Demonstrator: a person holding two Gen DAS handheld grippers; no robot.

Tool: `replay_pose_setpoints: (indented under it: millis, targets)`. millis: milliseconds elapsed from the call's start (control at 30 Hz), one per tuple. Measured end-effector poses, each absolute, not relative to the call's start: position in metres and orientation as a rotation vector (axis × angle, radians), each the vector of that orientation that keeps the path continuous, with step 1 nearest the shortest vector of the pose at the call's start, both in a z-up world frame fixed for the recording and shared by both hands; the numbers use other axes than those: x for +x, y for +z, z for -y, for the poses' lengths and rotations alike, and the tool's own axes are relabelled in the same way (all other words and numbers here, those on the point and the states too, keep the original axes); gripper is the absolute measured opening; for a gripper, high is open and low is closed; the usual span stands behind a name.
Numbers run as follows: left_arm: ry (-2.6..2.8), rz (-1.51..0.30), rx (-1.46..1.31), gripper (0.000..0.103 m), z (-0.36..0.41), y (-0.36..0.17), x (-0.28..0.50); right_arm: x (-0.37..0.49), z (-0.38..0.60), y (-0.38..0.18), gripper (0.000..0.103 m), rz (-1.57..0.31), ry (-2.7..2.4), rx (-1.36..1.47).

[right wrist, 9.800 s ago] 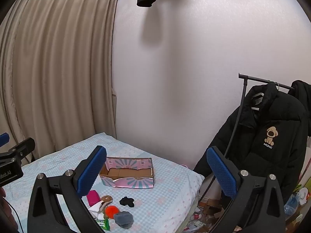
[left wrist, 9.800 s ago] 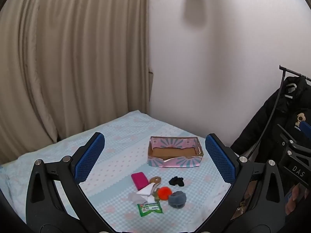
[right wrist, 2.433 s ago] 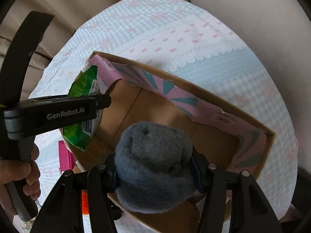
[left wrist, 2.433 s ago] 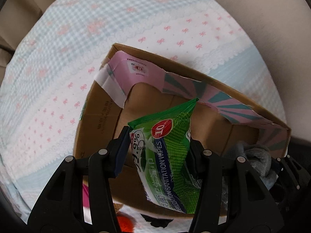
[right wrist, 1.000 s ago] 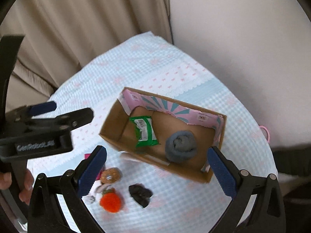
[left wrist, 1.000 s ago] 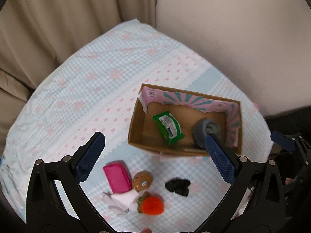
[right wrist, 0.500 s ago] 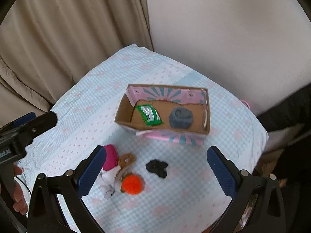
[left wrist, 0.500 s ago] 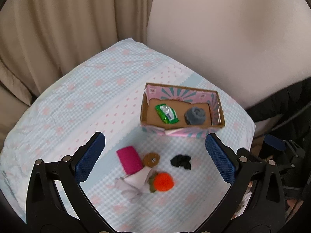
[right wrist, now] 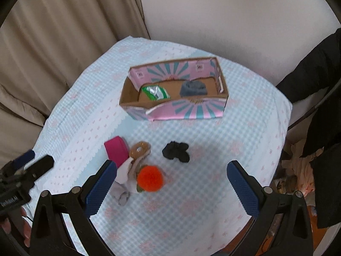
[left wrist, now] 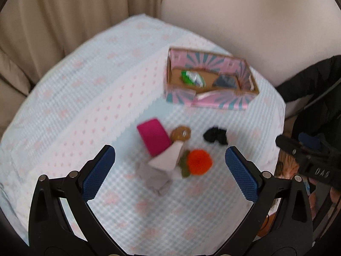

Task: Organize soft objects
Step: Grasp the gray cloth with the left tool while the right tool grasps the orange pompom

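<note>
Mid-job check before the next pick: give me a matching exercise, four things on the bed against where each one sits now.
Things:
1. green wipes pack
2. grey sock ball
3. black scrunchie
4. orange pompom

Places:
A. on the bedspread, alone, right of the other loose things
B. in the box, right half
C. on the bedspread, nearest the open right gripper
D. in the box, left half

Pairs: 1-D, 2-B, 3-A, 4-C
</note>
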State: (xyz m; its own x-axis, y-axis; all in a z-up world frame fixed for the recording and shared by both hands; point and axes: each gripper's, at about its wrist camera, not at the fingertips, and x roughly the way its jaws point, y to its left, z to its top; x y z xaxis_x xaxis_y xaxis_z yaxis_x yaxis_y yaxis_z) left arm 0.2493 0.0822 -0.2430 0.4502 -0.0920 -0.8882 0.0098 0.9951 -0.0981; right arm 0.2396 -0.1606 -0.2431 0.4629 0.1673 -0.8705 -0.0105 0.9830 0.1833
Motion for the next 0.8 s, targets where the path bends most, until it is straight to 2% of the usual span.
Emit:
replay_pose_setpoints:
  millis: [167, 633, 800]
  targets:
    - [-0.078, -1.176, -0.114, 0.103, -0.093, -0.306, 0.237, 0.236, 0.145, -0.282, 0.103, -1.1, 0.14, 0.179]
    - [-0.101, -1.161, -0.038, 0.102, -0.101, -0.452, 0.224, 0.242, 0.097, -0.409, 0.102, -1.1, 0.146, 0.24]
    - [-0.111, -1.159, -0.009, 0.099, -0.1, -0.486, 0.226, 0.249, 0.09, -0.442, 0.095, -1.098, 0.141, 0.269]
